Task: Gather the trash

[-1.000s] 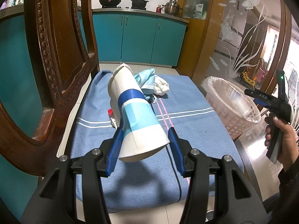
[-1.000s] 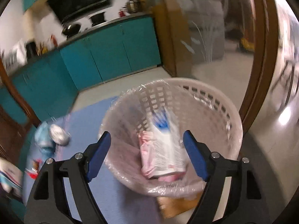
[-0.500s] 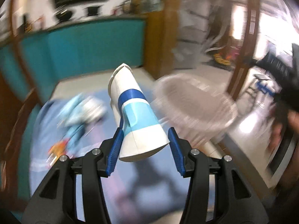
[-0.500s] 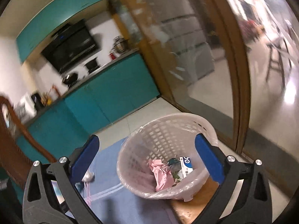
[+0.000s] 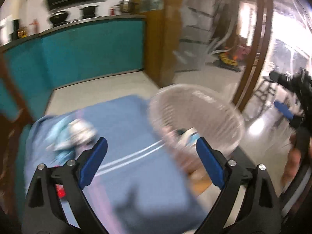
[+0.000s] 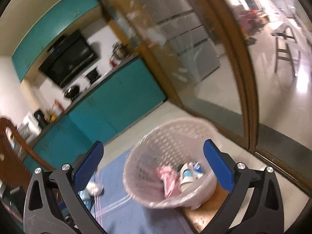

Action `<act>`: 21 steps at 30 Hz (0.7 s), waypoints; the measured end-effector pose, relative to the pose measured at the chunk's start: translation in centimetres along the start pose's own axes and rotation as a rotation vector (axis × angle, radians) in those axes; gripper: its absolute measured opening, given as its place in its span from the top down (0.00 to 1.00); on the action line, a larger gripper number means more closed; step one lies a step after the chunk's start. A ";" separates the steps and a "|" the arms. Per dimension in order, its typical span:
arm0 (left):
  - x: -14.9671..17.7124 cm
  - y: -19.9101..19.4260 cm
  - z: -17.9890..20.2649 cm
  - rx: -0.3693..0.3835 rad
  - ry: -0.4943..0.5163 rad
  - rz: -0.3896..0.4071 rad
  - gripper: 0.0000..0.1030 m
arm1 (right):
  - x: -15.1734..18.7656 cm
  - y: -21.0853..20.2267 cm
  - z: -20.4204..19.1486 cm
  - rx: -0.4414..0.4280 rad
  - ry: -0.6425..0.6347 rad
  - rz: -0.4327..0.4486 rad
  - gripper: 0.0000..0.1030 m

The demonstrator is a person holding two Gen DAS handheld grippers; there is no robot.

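Observation:
My left gripper [image 5: 151, 144] is open and empty, just left of the pink lined basket [image 5: 206, 101]. The white and blue paper cup [image 5: 190, 134] lies inside the basket; it also shows in the right wrist view [image 6: 187, 177] beside a pink wrapper [image 6: 165, 177]. My right gripper [image 6: 153, 152] is open and empty, held above and behind the basket [image 6: 161, 144]. A blurred heap of blue and white crumpled trash [image 5: 72, 134] lies on the blue cloth [image 5: 136, 175] at the left; it also shows in the right wrist view [image 6: 93, 190].
A small red item [image 5: 60, 192] lies on the cloth behind my left finger. A carved wooden chair [image 6: 11, 156] stands at the left. Teal kitchen cabinets [image 5: 78, 54] are behind, a glass partition with a wooden frame [image 5: 253, 58] at the right.
My left gripper has swung right to the basket, opened and let the paper cup fall in. My right gripper has drawn back and up from the basket.

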State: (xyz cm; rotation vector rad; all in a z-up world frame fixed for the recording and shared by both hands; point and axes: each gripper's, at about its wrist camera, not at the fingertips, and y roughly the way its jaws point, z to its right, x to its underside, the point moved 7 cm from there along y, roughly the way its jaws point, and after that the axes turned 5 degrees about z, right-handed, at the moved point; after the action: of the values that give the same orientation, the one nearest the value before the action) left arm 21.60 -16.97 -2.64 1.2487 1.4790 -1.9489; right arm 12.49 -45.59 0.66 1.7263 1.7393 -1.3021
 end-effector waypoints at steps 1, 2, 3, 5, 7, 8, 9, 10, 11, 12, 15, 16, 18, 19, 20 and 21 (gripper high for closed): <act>1.3 -1.4 -2.2 -0.038 -0.022 -0.006 0.09 | 0.8 0.2 -1.2 -0.016 -0.035 -0.026 0.03; 2.4 -2.6 -4.2 -0.071 -0.046 -0.011 0.08 | 1.5 0.4 -2.2 -0.030 -0.061 -0.044 0.03; 3.4 -3.7 -5.9 -0.097 -0.075 -0.018 0.06 | 2.8 0.6 -3.9 -0.056 -0.104 -0.076 0.03; 5.9 -5.8 -9.6 -0.137 -0.138 -0.040 0.06 | 5.4 0.6 -6.9 -0.111 -0.168 -0.136 0.03; 8.0 -7.5 -12.7 -0.187 -0.200 -0.052 0.06 | 9.1 0.3 -11.0 -0.185 -0.267 -0.209 0.03; 8.8 -8.2 -14.1 -0.204 -0.231 -0.047 0.06 | 10.2 0.0 -12.1 -0.202 -0.304 -0.229 0.03; 9.7 -8.9 -15.5 -0.222 -0.272 -0.042 0.06 | 12.0 -0.3 -13.8 -0.227 -0.362 -0.255 0.03; 10.3 -9.2 -16.1 -0.230 -0.297 -0.043 0.06 | 13.6 -0.7 -15.1 -0.247 -0.416 -0.271 0.03; 10.7 -9.4 -16.6 -0.236 -0.322 -0.046 0.06 | 14.7 -1.0 -16.0 -0.257 -0.454 -0.278 0.03; 10.8 -9.5 -17.0 -0.236 -0.331 -0.044 0.06 | 16.0 -1.4 -17.0 -0.271 -0.498 -0.285 0.03; 11.0 -9.6 -16.9 -0.230 -0.272 -0.036 0.06 | 18.2 -2.0 -18.2 -0.283 -0.565 -0.298 0.03; 11.1 -9.6 -17.0 -0.223 -0.279 -0.035 0.06 | 18.7 -2.0 -18.3 -0.287 -0.567 -0.307 0.03; 10.9 -9.3 -16.7 -0.199 -0.298 -0.033 0.06 | 19.0 -1.8 -18.1 -0.291 -0.563 -0.323 0.03; 10.8 -9.2 -16.6 -0.195 -0.290 -0.033 0.06 | 19.2 -1.8 -18.0 -0.289 -0.563 -0.326 0.03; 10.7 -9.1 -16.3 -0.199 -0.276 -0.032 0.06 | 19.2 -1.7 -17.9 -0.284 -0.560 -0.327 0.03; 10.6 -9.0 -16.2 -0.209 -0.255 -0.027 0.06 | 19.2 -1.4 -17.9 -0.282 -0.556 -0.330 0.03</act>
State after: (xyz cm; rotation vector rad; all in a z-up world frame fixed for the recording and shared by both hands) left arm 16.02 3.11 -7.09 0.8603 1.5261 -1.8349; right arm 13.70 -19.93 -4.88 0.8390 1.7917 -1.4091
